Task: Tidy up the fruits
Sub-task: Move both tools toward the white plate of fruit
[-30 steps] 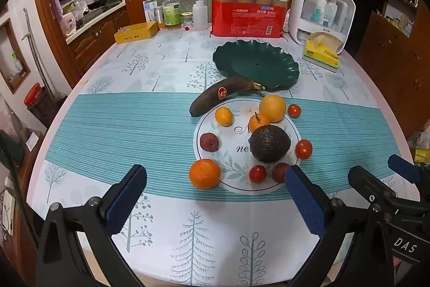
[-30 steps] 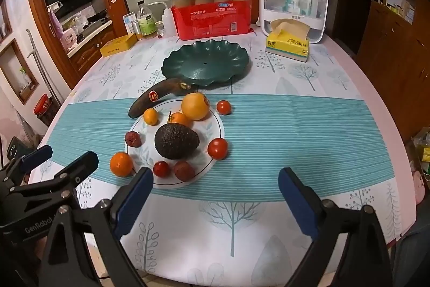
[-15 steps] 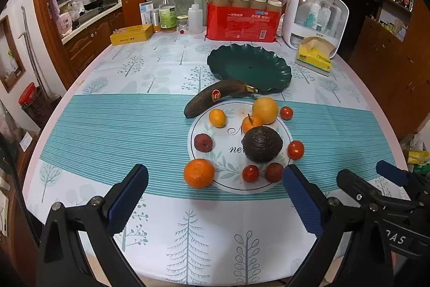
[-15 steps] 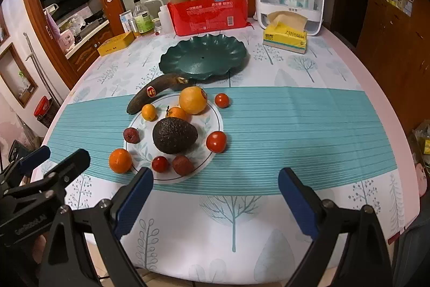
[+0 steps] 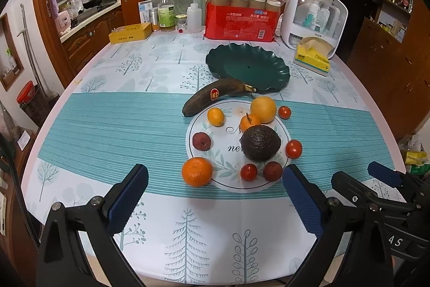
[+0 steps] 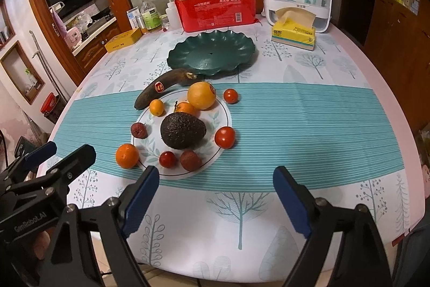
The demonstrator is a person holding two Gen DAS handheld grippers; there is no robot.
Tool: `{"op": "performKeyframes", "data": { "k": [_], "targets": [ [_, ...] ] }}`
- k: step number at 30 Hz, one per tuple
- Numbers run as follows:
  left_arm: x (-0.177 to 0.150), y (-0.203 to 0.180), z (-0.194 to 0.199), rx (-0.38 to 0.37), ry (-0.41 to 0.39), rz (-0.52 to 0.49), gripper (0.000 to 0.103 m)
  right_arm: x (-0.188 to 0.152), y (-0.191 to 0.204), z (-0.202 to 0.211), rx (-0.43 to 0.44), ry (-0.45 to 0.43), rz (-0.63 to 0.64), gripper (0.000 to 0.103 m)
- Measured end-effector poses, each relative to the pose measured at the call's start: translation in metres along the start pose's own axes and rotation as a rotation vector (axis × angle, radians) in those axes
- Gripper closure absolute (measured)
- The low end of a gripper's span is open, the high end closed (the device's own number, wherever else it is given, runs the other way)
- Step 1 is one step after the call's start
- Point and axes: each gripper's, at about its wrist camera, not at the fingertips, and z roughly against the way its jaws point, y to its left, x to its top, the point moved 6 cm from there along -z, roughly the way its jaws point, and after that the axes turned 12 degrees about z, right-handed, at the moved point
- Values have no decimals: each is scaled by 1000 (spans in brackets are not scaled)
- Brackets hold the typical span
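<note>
A dark avocado (image 5: 260, 143) (image 6: 183, 134) lies on a round white printed patch (image 5: 223, 152) of the tablecloth, with several oranges, tomatoes and dark red fruits around it. An orange (image 5: 197, 171) (image 6: 127, 155) sits at its near left edge. A blackened banana (image 5: 212, 96) (image 6: 161, 88) lies behind, touching an empty dark green scalloped plate (image 5: 248, 68) (image 6: 211, 55). My left gripper (image 5: 215, 199) is open and empty near the table's front edge. My right gripper (image 6: 216, 202) is open and empty, to the right of the left one.
At the back stand a red pack of cups (image 5: 242, 18), a white organizer box (image 5: 314, 18), a yellow tissue pack (image 5: 311, 55), bottles (image 5: 166, 12) and a yellow box (image 5: 130, 32). The table edge curves close below both grippers.
Both grippers have drawn back slightly toward the front edge and shifted a little; the fruit sits a bit farther in view. No fruit has moved. Both stay open.
</note>
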Motion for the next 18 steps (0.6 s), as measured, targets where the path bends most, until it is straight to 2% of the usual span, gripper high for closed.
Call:
{"op": "performKeyframes", "data": {
  "k": [6,11,18],
  "targets": [
    [-2,2,-6,24,20,-6,4,1,6,4,13,-22,25,19],
    [-3,1,-5,16,27,-16,4,5,12,11,26,-52,51,29],
    [2,0,-1,3,18,-23,3,17,17,22,24,-88,75,30]
  ]
}}
